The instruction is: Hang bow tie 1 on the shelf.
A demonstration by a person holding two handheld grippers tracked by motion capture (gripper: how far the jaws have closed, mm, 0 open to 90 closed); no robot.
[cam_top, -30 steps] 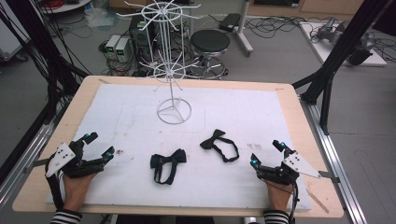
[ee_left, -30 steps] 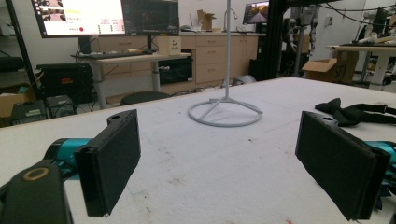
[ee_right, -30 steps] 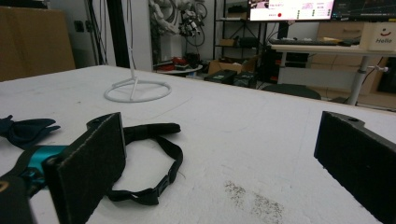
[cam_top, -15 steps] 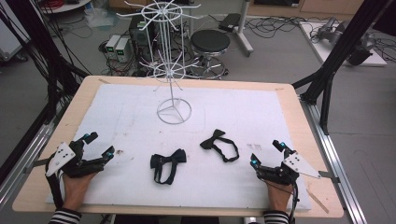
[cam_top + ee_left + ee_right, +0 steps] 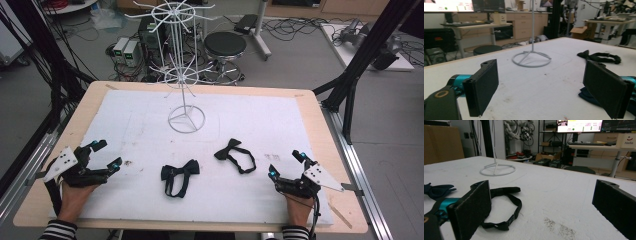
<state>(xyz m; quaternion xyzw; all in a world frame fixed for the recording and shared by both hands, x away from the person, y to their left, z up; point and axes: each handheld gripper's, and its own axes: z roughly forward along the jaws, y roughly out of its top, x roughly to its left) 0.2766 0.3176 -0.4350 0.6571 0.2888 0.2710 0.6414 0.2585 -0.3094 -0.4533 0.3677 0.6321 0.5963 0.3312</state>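
From above, your left gripper (image 5: pixel 102 156) and right gripper (image 5: pixel 286 163) rest spread on the worktop (image 5: pixel 260 117), flanking two bow ties, probably awaiting the wire rack (image 5: pixel 183 60). Left gripper view: one bow tie (image 5: pixel 599 57) lies ahead. Right gripper view: its strap (image 5: pixel 509 208) lies just beyond the jaw.

At the centre of the high view two black bow ties lie on a white sheet (image 5: pixel 280 120): one bow tie (image 5: pixel 179 175) lower centre, the other bow tie (image 5: pixel 235 155) just right of it, each with a black strap. The sheet covers a table (image 5: pixel 320 130) with a pale wood rim. A white wire stand (image 5: pixel 185 100) rises at upper centre. At lower left, the left gripper (image 5: pixel 102 156) is black with teal tips and a light grey plate; at lower right, the right gripper (image 5: pixel 286 164) matches it. Black-and-white striped sleeves (image 5: pixel 55 231) show at the bottom edge. A black stool (image 5: pixel 225 45) stands on the grey floor at the top.
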